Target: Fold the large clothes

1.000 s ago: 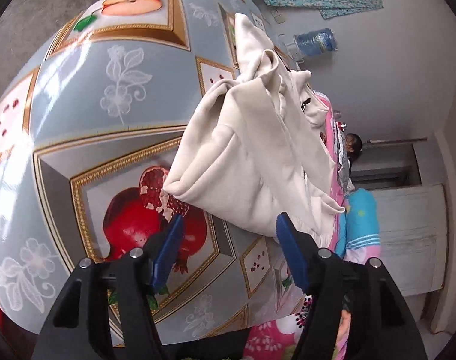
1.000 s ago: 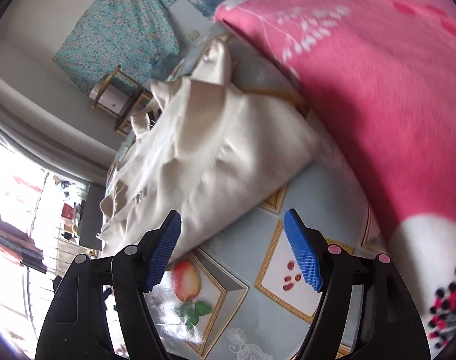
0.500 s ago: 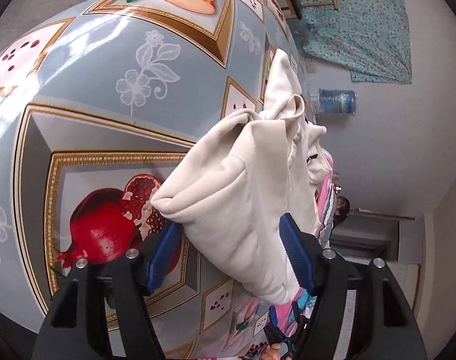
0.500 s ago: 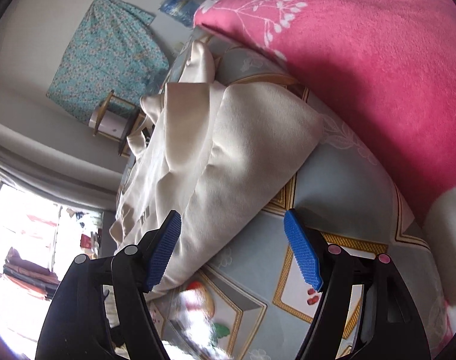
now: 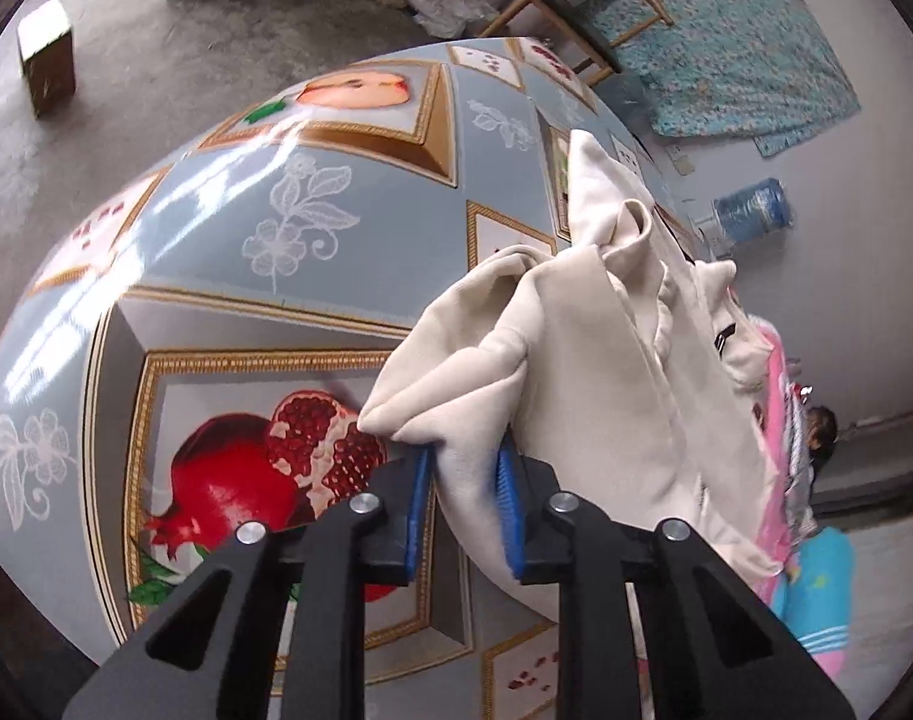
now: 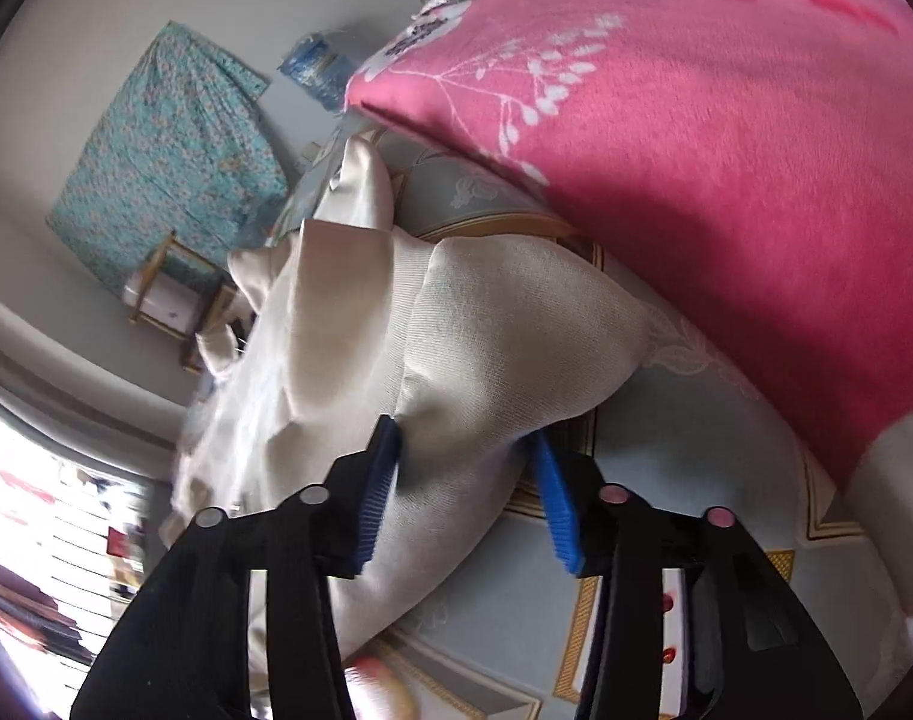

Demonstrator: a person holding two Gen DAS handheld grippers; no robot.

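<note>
A cream sweatshirt (image 5: 594, 372) lies bunched on the table with the fruit-print oilcloth (image 5: 264, 228). My left gripper (image 5: 462, 516) is shut on a folded edge of the sweatshirt near the pomegranate picture. In the right wrist view the same sweatshirt (image 6: 456, 348) fills the middle. My right gripper (image 6: 462, 492) has its blue pads pressed against a thick corner of the cloth, jaws partly closed around it.
A pink floral blanket (image 6: 696, 150) lies piled against the sweatshirt on the table. A wooden stool (image 5: 576, 6) and a teal patterned cloth (image 5: 726, 42) are beyond the table. A water bottle (image 5: 750, 216) stands by the wall. A cardboard box (image 5: 45, 54) sits on the floor.
Both grippers moved forward onto the sweatshirt and closed. The left one now pinches a fold; the right one has narrowed around a corner.
</note>
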